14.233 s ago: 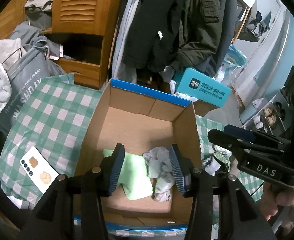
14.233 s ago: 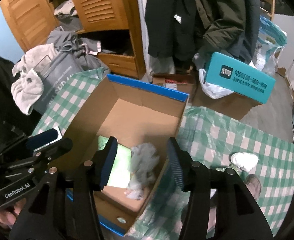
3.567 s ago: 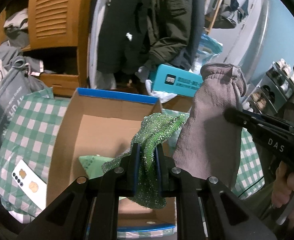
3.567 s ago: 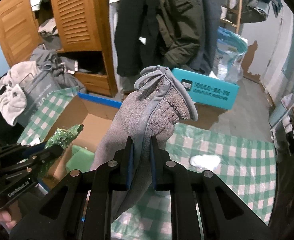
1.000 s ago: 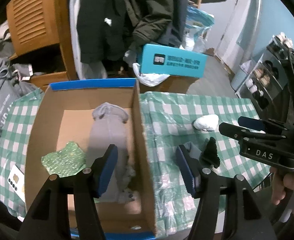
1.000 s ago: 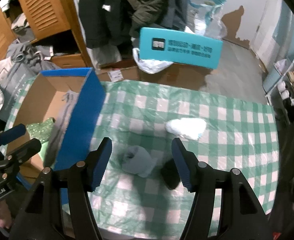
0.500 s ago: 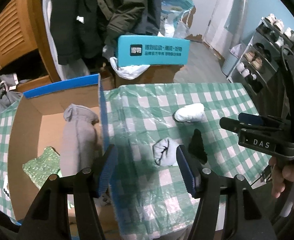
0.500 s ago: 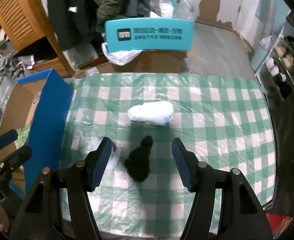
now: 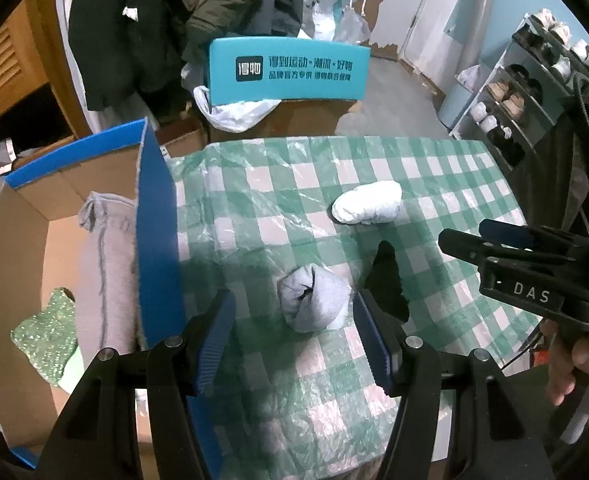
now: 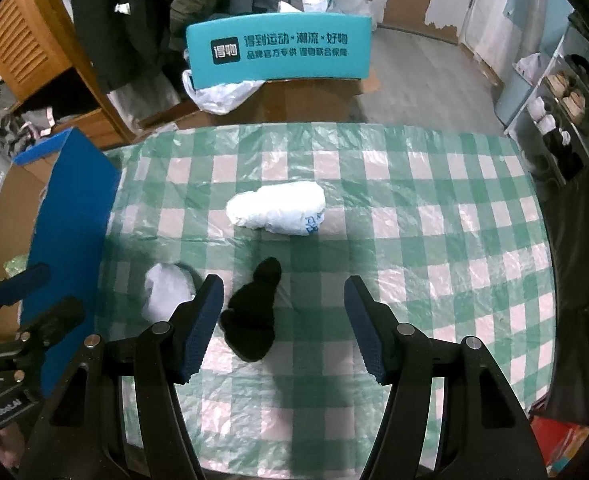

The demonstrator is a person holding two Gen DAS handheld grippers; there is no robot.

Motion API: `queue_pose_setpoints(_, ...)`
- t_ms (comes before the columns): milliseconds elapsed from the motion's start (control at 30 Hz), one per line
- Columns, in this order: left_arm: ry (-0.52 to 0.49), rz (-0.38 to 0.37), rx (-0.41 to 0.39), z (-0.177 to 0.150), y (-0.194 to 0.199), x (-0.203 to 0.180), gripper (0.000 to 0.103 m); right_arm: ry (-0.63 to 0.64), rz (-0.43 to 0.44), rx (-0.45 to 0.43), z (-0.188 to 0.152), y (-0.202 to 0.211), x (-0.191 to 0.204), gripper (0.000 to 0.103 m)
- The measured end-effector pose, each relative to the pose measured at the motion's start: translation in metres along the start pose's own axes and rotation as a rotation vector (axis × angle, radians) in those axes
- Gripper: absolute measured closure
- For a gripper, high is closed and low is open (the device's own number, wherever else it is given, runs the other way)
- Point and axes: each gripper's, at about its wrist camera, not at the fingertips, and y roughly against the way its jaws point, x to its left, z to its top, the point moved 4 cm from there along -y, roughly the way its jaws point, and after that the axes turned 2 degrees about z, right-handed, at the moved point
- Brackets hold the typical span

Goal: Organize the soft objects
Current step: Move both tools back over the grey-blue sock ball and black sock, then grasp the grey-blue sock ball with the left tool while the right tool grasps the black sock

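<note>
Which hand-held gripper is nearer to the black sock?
Right. The right hand-held gripper is open over the black sock; the left hand-held gripper brackets the grey sock ball beside it.

The box (image 9: pixel 156 240) wall hides the right edge of the grey towel (image 9: pixel 106 280), and the green cloth (image 9: pixel 44 338) shows only in part. In the right view, a hand-held gripper finger (image 10: pixel 202 320) covers part of the grey sock (image 10: pixel 166 292). The desk's (image 10: pixel 434 240) near edge is hidden.
</note>
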Motion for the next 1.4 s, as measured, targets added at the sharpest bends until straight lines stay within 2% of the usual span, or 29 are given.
queue_pose_setpoints(233,0.010,-0.008,0.025,-0.001,-0.016,-0.005,0.041,-0.026,0.005,0.039,-0.003,-0.017,-0.009,0.041)
queue_pose_setpoints(900,-0.023,-0.010,0.171,-0.010,-0.080,-0.020,0.039,-0.058,0.029,0.115,-0.006,-0.052,-0.015,0.041)
queue_pose_setpoints(1233,-0.022,-0.033,0.180,-0.008,-0.096,-0.022,0.039,-0.055,0.031,0.143,-0.006,-0.065,-0.014,0.041)
queue_pose_setpoints(1267,-0.023,-0.035,0.178,-0.008,-0.096,-0.022,0.040,-0.055,0.032,0.145,-0.005,-0.066,-0.013,0.041)
queue_pose_setpoints(1367,-0.034,-0.045,0.177,-0.008,-0.096,-0.021,0.057,-0.050,0.035,0.155,-0.005,-0.070,-0.011,0.041)
queue_pose_setpoints(1400,-0.036,-0.050,0.177,-0.008,-0.095,-0.021,0.059,-0.047,0.035,0.158,-0.005,-0.071,-0.010,0.041)
